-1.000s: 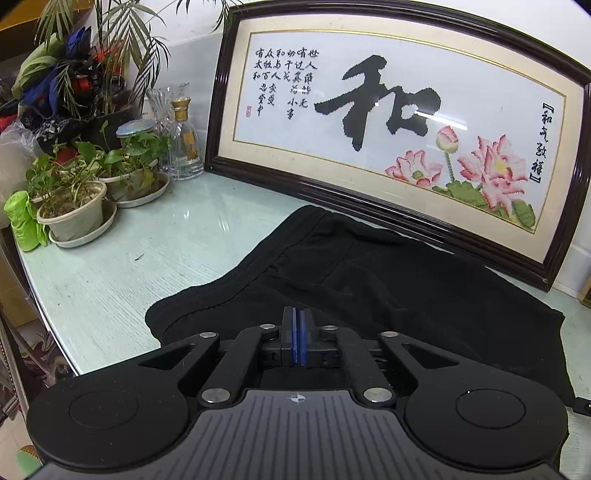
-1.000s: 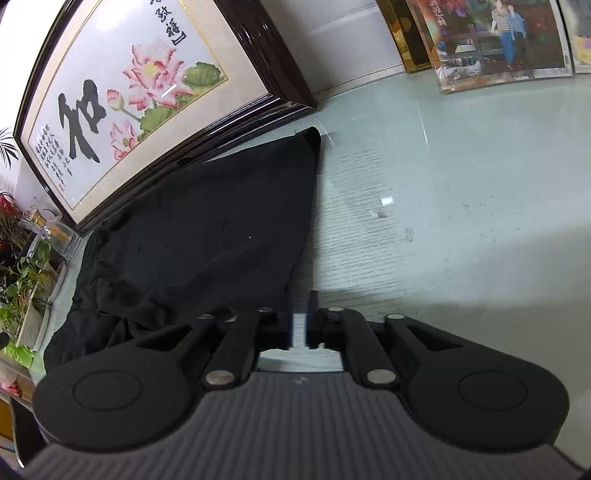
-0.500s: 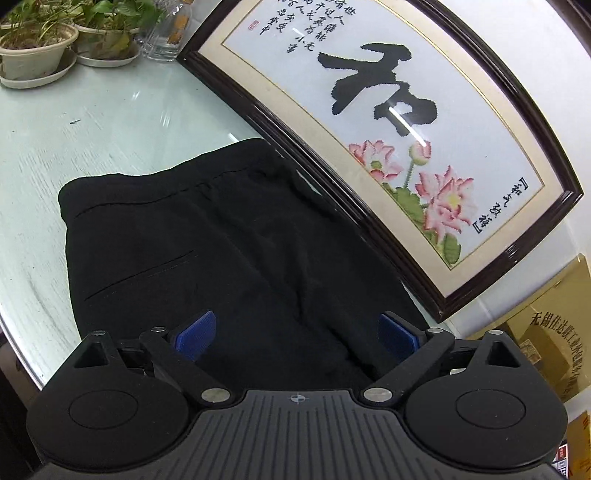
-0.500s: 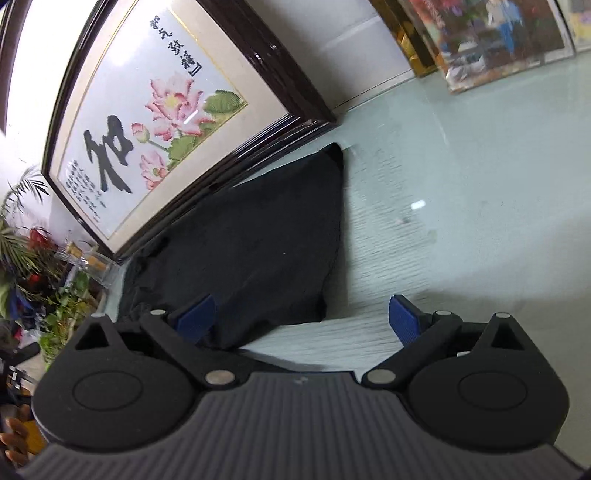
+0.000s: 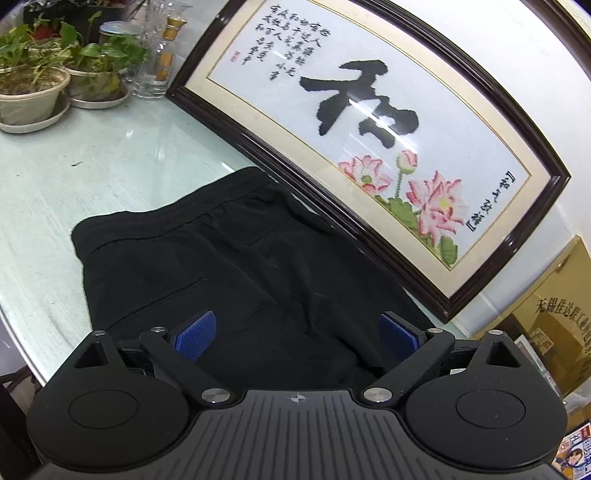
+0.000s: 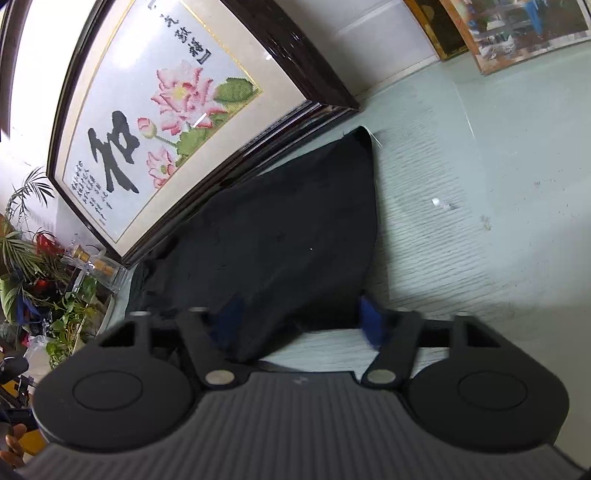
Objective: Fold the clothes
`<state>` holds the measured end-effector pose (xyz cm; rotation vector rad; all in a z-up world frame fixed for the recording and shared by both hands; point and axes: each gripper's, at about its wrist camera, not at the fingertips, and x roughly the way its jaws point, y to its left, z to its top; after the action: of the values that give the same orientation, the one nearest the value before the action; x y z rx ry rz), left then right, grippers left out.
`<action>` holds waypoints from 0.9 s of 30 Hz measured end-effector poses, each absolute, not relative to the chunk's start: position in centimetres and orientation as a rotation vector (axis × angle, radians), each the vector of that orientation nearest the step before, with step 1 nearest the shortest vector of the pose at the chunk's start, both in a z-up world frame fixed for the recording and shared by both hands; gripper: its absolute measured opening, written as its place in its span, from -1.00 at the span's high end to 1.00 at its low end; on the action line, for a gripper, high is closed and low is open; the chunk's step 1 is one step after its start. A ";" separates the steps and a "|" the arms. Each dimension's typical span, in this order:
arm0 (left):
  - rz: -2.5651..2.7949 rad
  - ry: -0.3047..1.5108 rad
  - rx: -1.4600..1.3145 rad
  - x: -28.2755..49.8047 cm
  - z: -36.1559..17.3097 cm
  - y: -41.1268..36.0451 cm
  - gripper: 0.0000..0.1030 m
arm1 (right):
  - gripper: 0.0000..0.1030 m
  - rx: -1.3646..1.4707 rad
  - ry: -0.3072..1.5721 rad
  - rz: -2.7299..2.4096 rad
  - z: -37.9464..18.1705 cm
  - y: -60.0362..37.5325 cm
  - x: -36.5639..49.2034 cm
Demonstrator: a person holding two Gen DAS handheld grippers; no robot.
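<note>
Black shorts (image 5: 236,273) lie spread on the pale green glass table (image 5: 74,177), waistband at the left, up against a framed picture. My left gripper (image 5: 297,334) is open and empty, hovering above the shorts' near edge. The shorts also show in the right wrist view (image 6: 280,240), with the leg hem at the right. My right gripper (image 6: 301,321) is open and empty over the near right corner of the shorts; its blue pads are blurred.
A large framed calligraphy and lotus picture (image 5: 369,122) leans on the wall behind the shorts. Potted plants (image 5: 33,92) and a glass bottle (image 5: 162,62) stand at the table's far left. Framed photos (image 6: 524,33) stand at the far right. A gold box (image 5: 554,314) sits beside the picture.
Both grippers were shut a second ago and have opened. Both lifted away from the shorts' edge, and the left view swung right along the picture.
</note>
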<state>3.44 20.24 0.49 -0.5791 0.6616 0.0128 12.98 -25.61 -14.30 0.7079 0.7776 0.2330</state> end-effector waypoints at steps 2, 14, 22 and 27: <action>0.018 0.661 -0.578 3.4 0.3 20.1 -0.89 | 0.56 0.747 0.807 0.232 -15.1 -25.9 13.4; 0.030 0.669 -0.571 3.3 1.0 21.3 -0.89 | 0.94 0.771 0.797 0.188 -14.8 -28.2 13.5; 0.032 0.679 -0.555 3.3 1.0 21.3 -0.89 | 0.94 0.743 0.770 0.160 -13.5 -30.7 13.9; 0.027 0.685 -0.536 3.2 0.7 20.8 -0.89 | 0.94 0.721 0.770 0.129 -13.3 -32.3 14.4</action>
<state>3.20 20.79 0.68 -0.5363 0.6848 0.0265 14.35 -32.34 -13.31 0.7214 0.7701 0.1291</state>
